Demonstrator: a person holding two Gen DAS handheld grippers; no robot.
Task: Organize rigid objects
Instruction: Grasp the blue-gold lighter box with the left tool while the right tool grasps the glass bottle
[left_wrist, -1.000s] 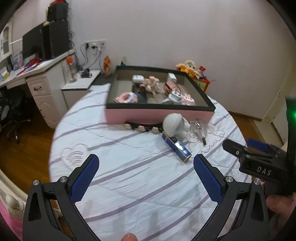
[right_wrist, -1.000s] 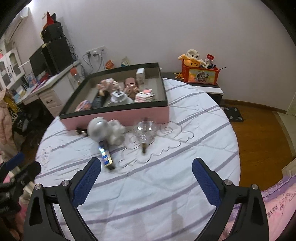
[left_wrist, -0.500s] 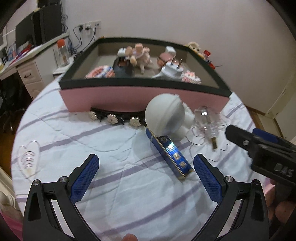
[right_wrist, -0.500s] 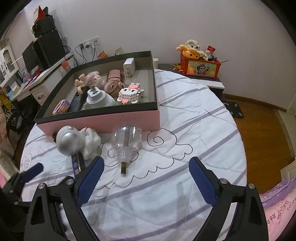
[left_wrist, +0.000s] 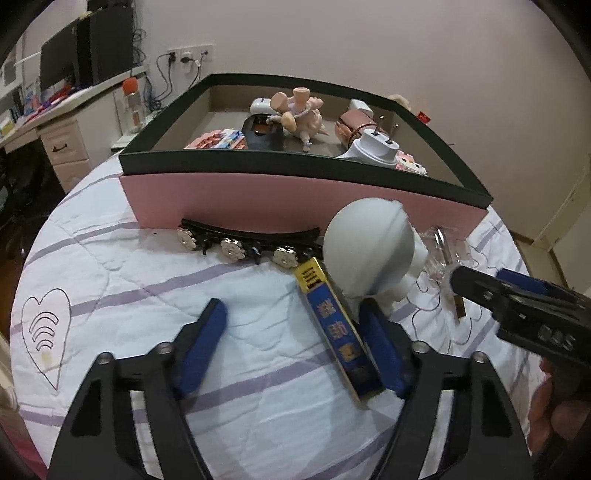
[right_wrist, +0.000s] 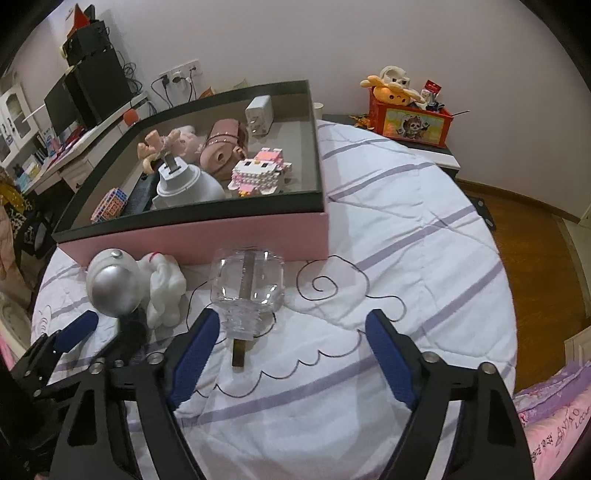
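Note:
A long blue and gold box (left_wrist: 334, 328) lies on the striped bedcover between the fingers of my left gripper (left_wrist: 291, 347). Its jaws are closing; the right pad is beside the box, the left pad well apart. A white astronaut figure (left_wrist: 369, 247) leans on the box's far end. Next to it a black hair clip (left_wrist: 247, 240) lies against the pink box (left_wrist: 236, 199). My right gripper (right_wrist: 293, 358) is closing too. Just ahead of its left finger lies a clear plastic piece (right_wrist: 247, 284), and only the brown stick end reaches between the pads, untouched.
The pink box (right_wrist: 221, 240) holds a white plug adapter (right_wrist: 184, 181), a pink block figure (right_wrist: 262, 171) and other toys. An orange toy bin (right_wrist: 410, 118) stands behind the table, a desk with a monitor (left_wrist: 74, 62) far left. Wooden floor (right_wrist: 535, 236) lies beyond the right edge.
Both grippers came down and forward toward the objects by the pink box. Both pairs of jaws have narrowed. The blue box now lies between the left fingers.

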